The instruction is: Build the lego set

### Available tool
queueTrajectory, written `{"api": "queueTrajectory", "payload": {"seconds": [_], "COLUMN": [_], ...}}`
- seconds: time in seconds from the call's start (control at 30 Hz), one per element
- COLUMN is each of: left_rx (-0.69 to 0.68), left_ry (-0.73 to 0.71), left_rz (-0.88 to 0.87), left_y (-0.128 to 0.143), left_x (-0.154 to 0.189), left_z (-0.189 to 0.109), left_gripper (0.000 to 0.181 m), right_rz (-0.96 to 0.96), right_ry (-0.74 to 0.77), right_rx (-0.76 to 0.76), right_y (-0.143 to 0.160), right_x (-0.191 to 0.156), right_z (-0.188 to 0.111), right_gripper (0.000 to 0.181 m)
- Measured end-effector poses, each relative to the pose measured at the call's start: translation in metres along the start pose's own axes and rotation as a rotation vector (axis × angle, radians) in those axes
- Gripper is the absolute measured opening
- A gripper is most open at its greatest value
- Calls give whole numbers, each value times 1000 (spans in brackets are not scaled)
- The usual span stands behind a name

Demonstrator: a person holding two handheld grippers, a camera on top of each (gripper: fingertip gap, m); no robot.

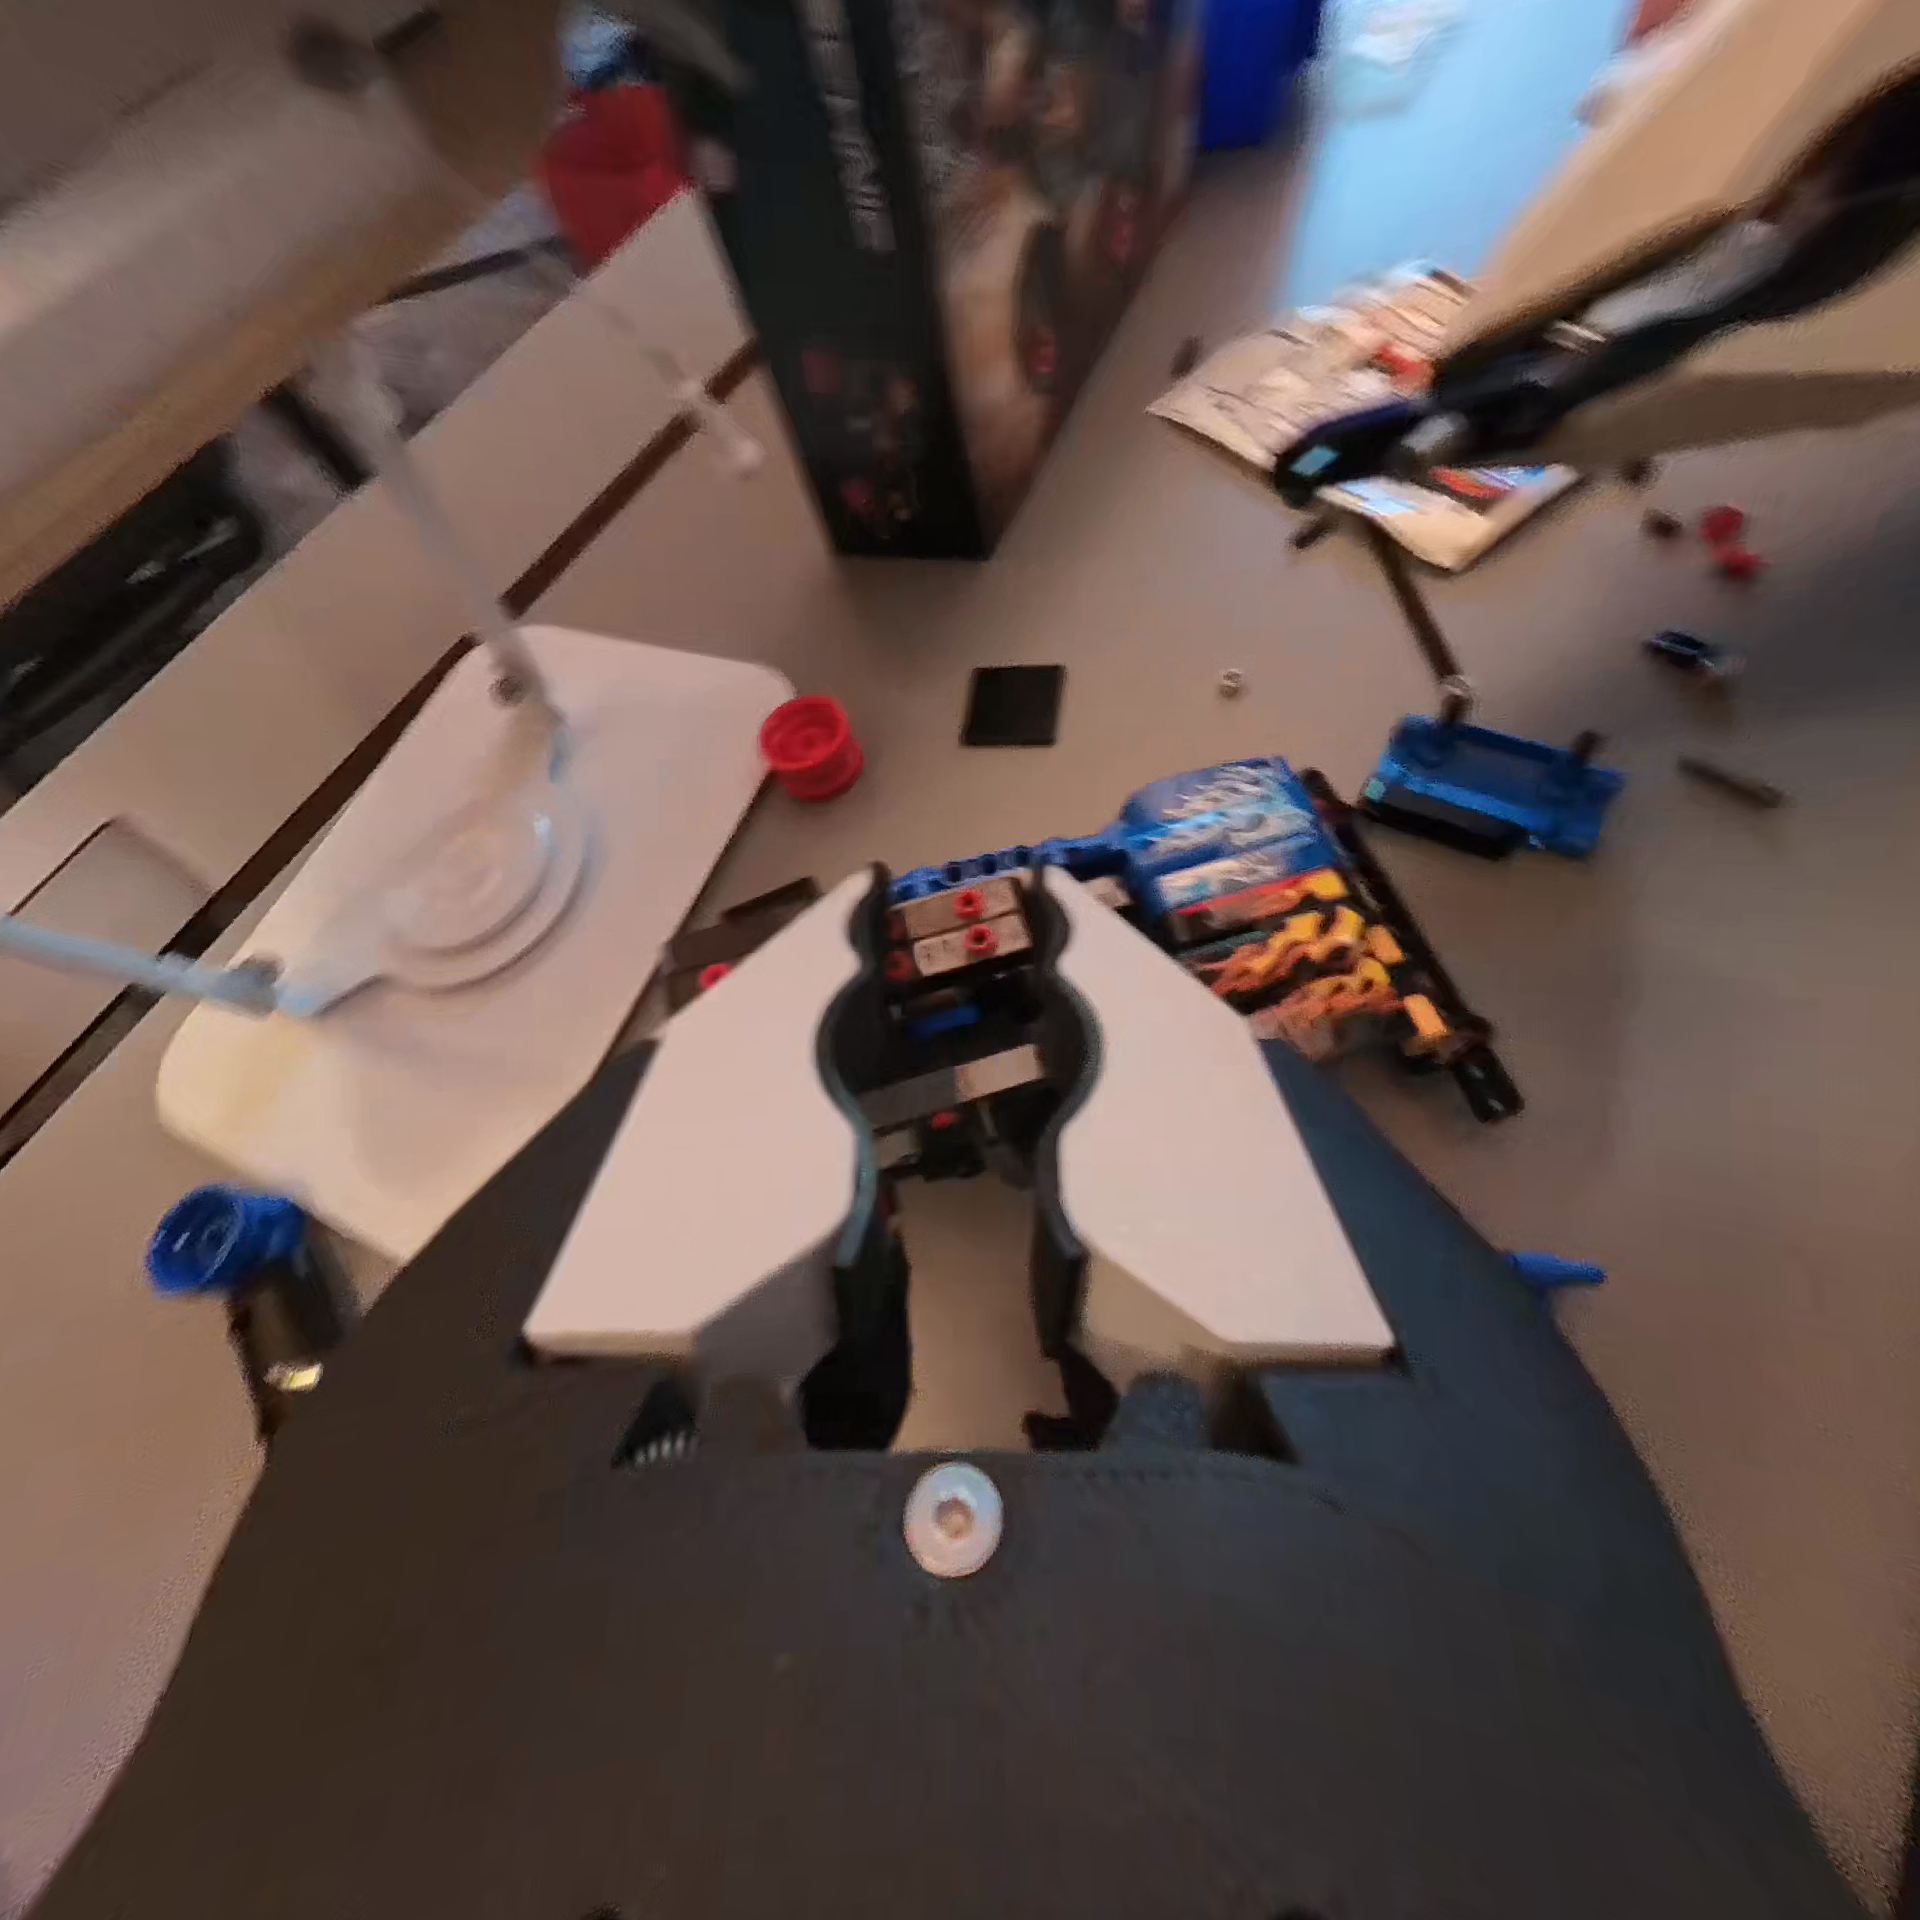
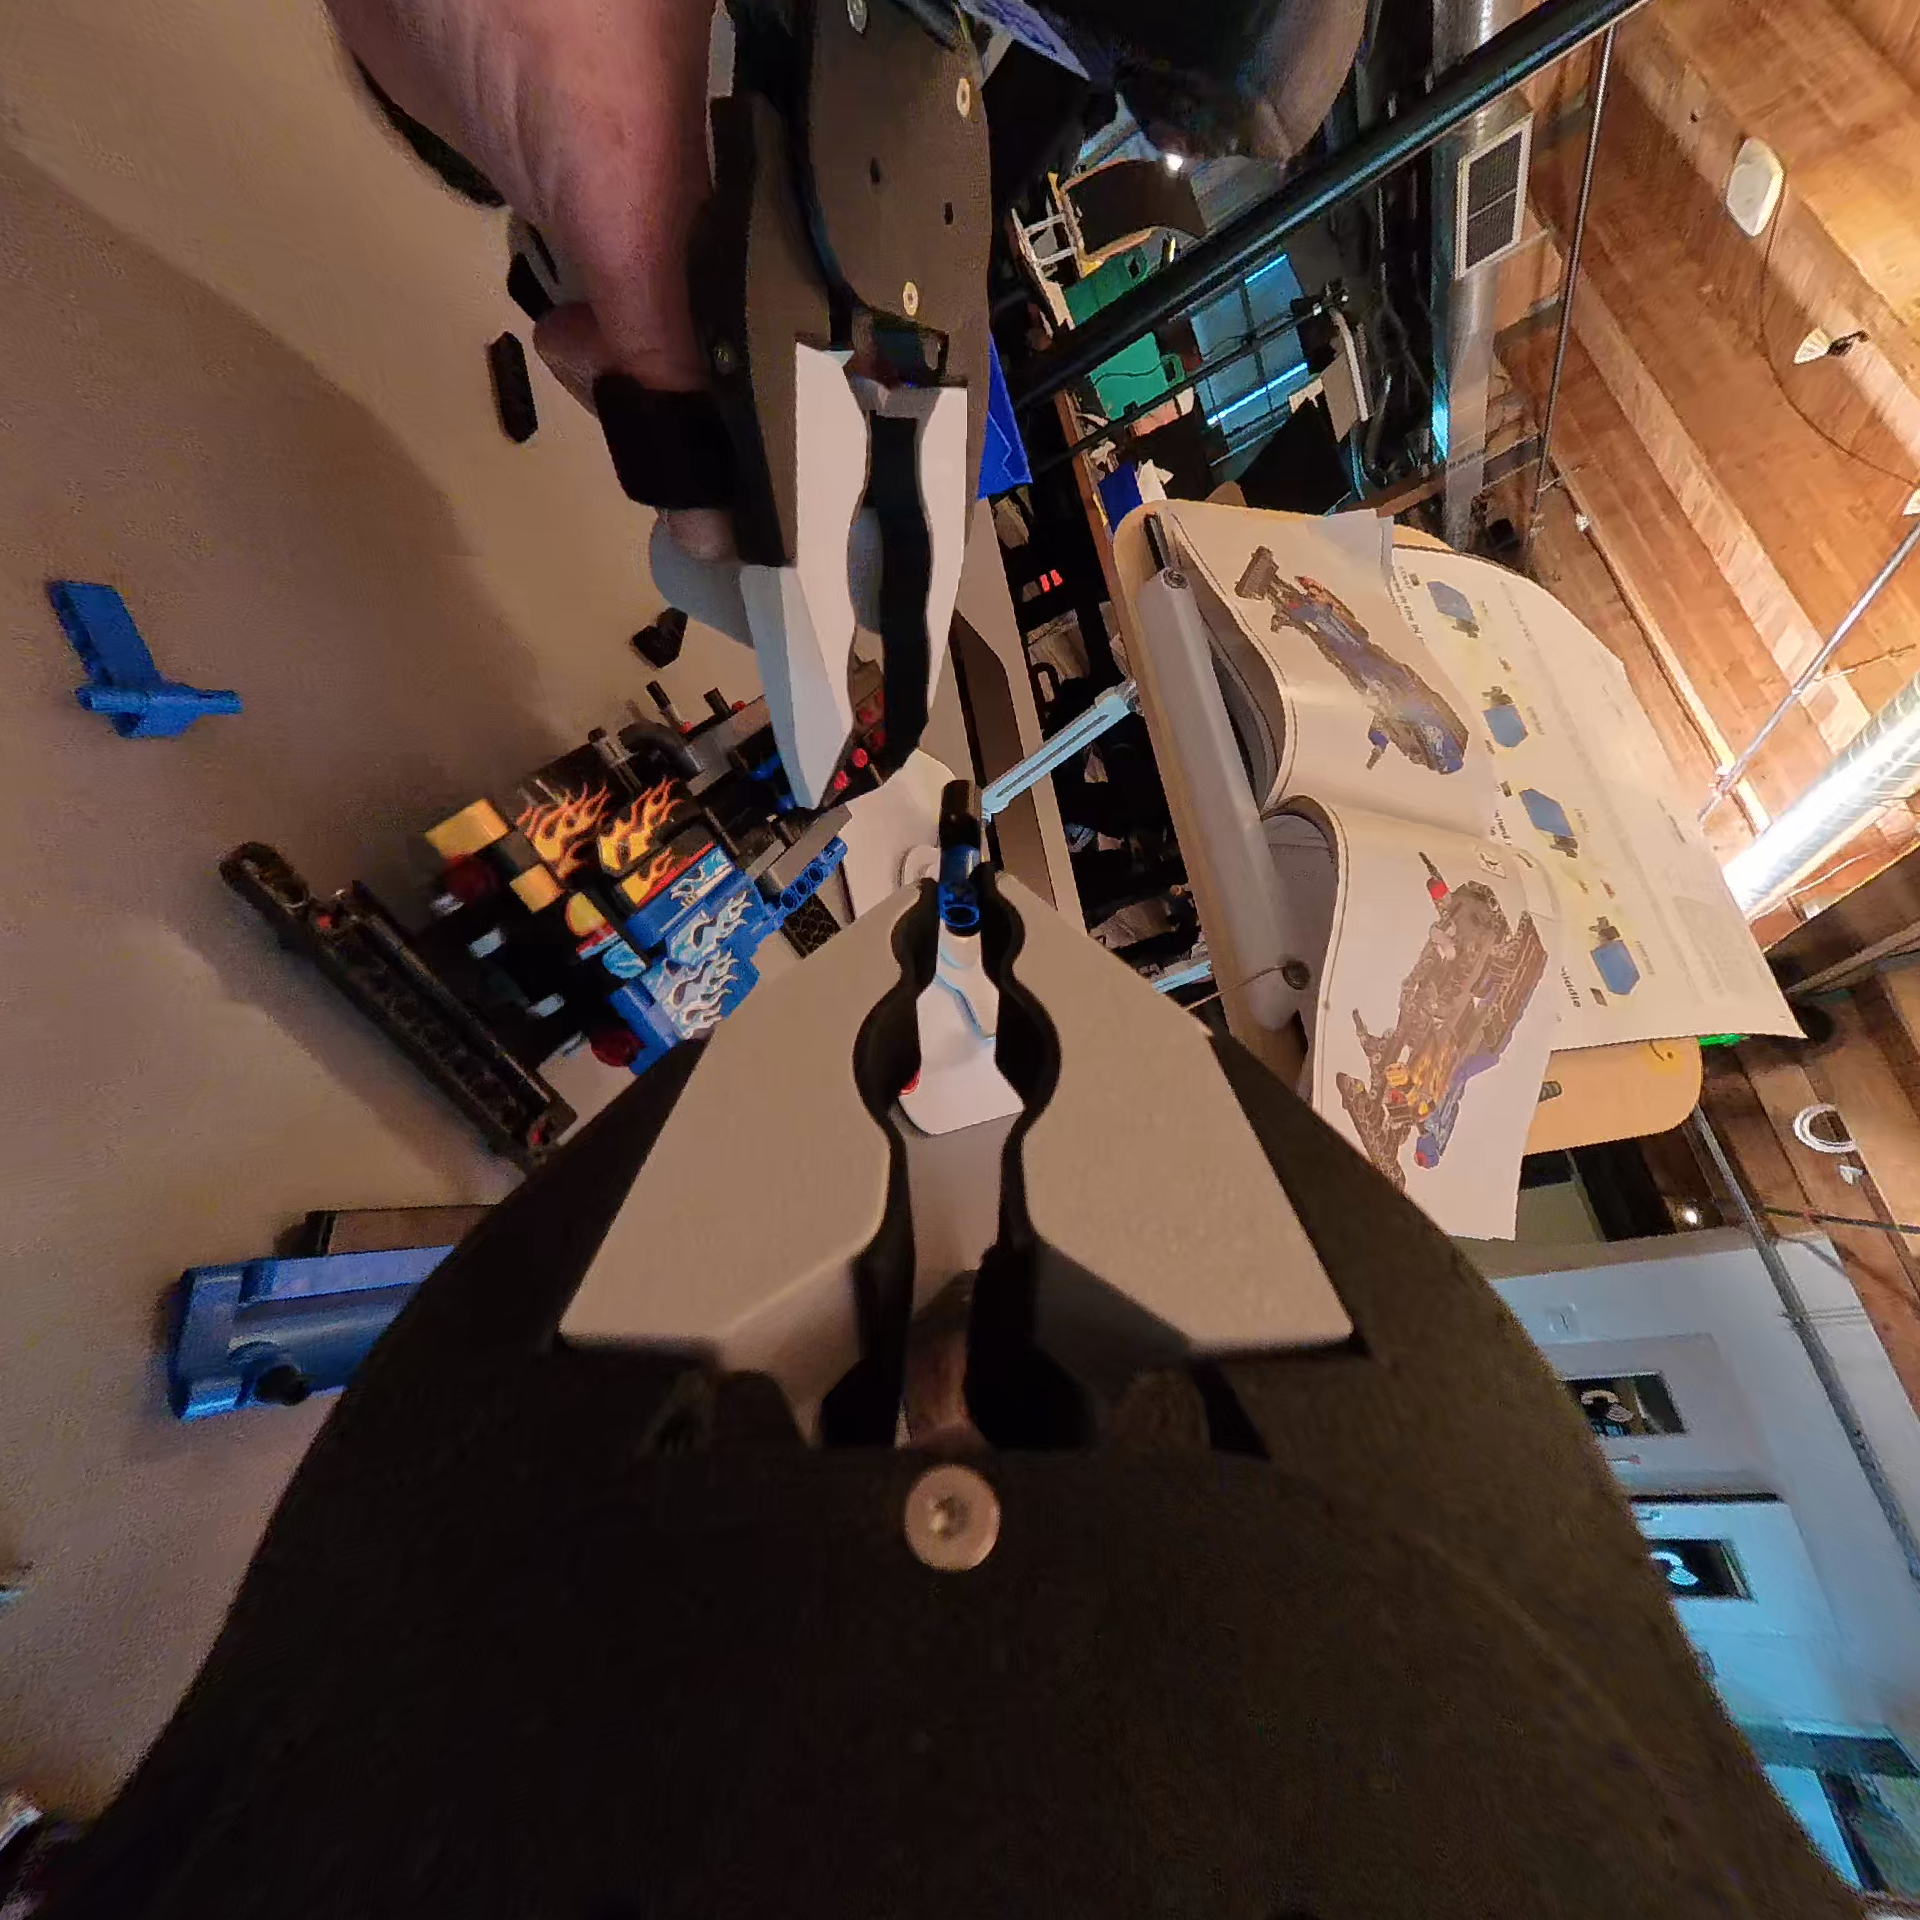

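Observation:
The lego model (image 1: pixel 1278 935), blue and black with flame stickers, lies on the grey table. My left gripper (image 1: pixel 961 894) is shut on its grey and black end with red pins. In the right wrist view a hand holds that gripper (image 2: pixel 842 779) on the model (image 2: pixel 623 862). My right gripper (image 2: pixel 956 894) is shut on a small blue and black pin piece (image 2: pixel 958 847), held in the air just beside the left gripper's tips. The right gripper (image 1: pixel 1351 457) also shows far off in the left wrist view, blurred.
A red wheel hub (image 1: pixel 810 748), a black tile (image 1: pixel 1013 704), a blue panel part (image 1: pixel 1496 784) and a blue hub (image 1: pixel 218 1242) lie around the model. A dark box (image 1: pixel 935 260) stands behind. A white stand base (image 1: pixel 468 883) is on the left. An open instruction booklet (image 2: pixel 1455 831) rests on a holder.

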State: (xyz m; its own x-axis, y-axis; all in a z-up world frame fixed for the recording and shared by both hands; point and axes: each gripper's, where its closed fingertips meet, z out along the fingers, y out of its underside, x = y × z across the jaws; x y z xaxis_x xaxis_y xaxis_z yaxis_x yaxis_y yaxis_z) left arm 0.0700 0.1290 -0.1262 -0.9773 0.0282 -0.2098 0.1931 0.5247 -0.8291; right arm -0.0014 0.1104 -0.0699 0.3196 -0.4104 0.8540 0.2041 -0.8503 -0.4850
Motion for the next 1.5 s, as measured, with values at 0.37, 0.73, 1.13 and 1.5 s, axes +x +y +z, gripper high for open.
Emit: {"api": "queueTrajectory", "payload": {"seconds": [0.37,0.73,1.13,1.5], "left_rx": [-200,-125,-112,167], "left_ry": [-123,85,426,529], "left_rz": [-122,-122,141,122], "left_y": [29,27,19,-40], "left_x": [-36,-19,27,75], "left_z": [4,11,2,-34], "left_gripper": [102,82,84,52], "right_rz": [20,86,4,-112], "right_ry": [-66,-90,-171,-68], "right_rx": [-15,8,63,107], "right_y": [18,20,-1,-26], "right_x": [-12,-12,-35,-19], "right_z": [4,2,8,7], "right_gripper": [6,6,5,6]}}
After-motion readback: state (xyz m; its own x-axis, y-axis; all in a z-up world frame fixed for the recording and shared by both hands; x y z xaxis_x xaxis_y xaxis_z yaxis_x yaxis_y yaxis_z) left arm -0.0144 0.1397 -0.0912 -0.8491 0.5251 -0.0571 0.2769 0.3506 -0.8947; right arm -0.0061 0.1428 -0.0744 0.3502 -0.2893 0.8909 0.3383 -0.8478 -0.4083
